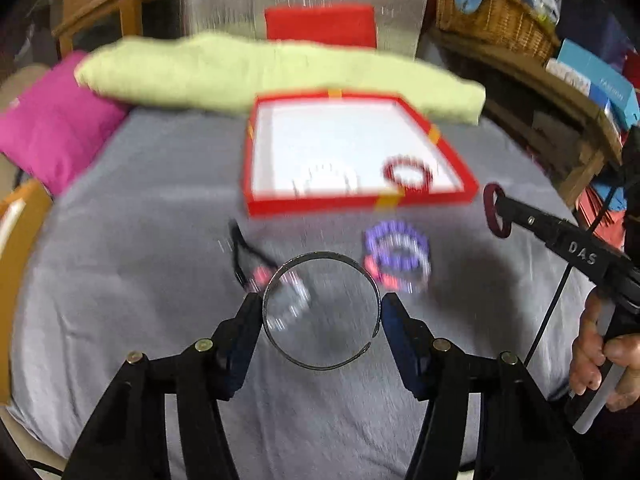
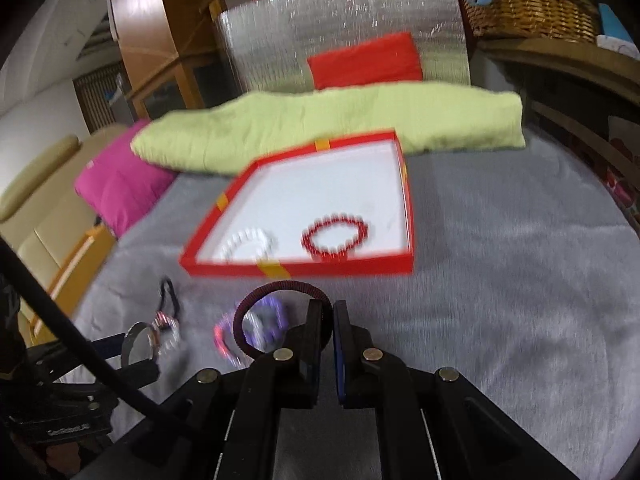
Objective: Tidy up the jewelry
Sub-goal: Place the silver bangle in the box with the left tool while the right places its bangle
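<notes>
At frame centre, a grey cloth (image 1: 140, 220) covers the table. Lime-green towel (image 1: 280, 76) along its far edge, magenta cushion (image 1: 52, 128) upper left, wicker basket (image 1: 496, 20) upper right. Red tray (image 1: 360, 202) mid-frame holds a red bead bracelet (image 1: 408, 174) and a white bead bracelet (image 2: 250, 246). Purple bead bracelets (image 1: 398, 256) lie on the cloth in front of it. Left gripper (image 1: 322, 316) about half open, pads clamped on a metal cuff bangle (image 1: 320, 258), lifted off the cloth. Right gripper (image 2: 332, 322) fully closed, pinching a dark red hair tie (image 2: 280, 286).
</notes>
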Demonstrator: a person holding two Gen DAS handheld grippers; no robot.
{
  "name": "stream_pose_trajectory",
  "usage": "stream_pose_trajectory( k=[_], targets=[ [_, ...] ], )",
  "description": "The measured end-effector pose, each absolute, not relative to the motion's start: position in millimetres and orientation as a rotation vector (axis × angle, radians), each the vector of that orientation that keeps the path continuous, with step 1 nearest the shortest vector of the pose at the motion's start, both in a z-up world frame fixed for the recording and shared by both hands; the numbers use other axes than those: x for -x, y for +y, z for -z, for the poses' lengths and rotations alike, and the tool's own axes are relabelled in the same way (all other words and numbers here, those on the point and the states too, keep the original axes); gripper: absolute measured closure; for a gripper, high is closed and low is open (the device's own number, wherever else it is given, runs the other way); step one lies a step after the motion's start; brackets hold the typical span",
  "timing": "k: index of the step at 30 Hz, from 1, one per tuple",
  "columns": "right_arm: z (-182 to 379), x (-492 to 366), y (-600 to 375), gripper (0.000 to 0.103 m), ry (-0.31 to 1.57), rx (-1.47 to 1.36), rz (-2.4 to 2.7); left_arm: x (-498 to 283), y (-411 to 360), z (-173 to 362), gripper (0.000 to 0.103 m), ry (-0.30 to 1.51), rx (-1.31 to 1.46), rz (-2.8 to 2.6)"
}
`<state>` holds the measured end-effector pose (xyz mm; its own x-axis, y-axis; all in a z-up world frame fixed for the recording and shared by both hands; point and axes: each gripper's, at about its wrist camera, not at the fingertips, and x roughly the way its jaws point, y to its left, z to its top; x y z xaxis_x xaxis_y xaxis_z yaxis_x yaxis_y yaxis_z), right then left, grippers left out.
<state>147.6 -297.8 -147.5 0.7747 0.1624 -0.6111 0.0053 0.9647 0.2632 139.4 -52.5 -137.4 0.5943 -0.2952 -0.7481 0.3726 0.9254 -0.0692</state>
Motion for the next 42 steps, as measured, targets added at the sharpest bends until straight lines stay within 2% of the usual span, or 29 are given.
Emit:
stream_pose_trajectory(
  k=[10, 20, 29, 30, 31, 32, 38, 42],
  targets=[
    [139.8, -216.4, -297.3, 0.097, 0.712, -0.353, -0.042, -231.6, -82.1, 101.3, 0.04, 0.787, -0.109, 0.337],
    [162.6, -305.9, -298.3, 0.097, 0.828, -0.39, 0.057, -329.4, -113.3, 138.9, 0.04, 0.848, -0.079, 0.318],
    [179.0, -339.3, -308.8, 0.092, 0.861, -0.488, 0.062, -349.5, -118.7, 170.0, 0.04, 0.94, -0.075, 0.326],
    [180.6, -339.9, -311.3, 0.087, 0.863, -0.51, 0.047, -349.4, -118.7, 171.0, 0.04, 0.942, -0.082, 0.321],
    [181.6, -339.4, -313.6, 0.076, 0.864, -0.523, 0.047, -348.5, -118.6, 171.1, 0.04, 0.943, -0.093, 0.316],
    [181.4, -336.3, -317.2, 0.072, 0.856, -0.536, 0.056, -346.8, -117.5, 170.5, 0.04, 0.94, -0.104, 0.308],
    [162.2, -317.7, -323.0, 0.072, 0.818, -0.507, 0.04, -324.0, -106.0, 151.2, 0.039, 0.866, -0.169, 0.271],
    [146.0, -294.3, -296.6, 0.072, 0.83, -0.327, 0.006, -296.4, -82.2, 134.9, 0.038, 0.805, -0.198, 0.208]
  ],
)
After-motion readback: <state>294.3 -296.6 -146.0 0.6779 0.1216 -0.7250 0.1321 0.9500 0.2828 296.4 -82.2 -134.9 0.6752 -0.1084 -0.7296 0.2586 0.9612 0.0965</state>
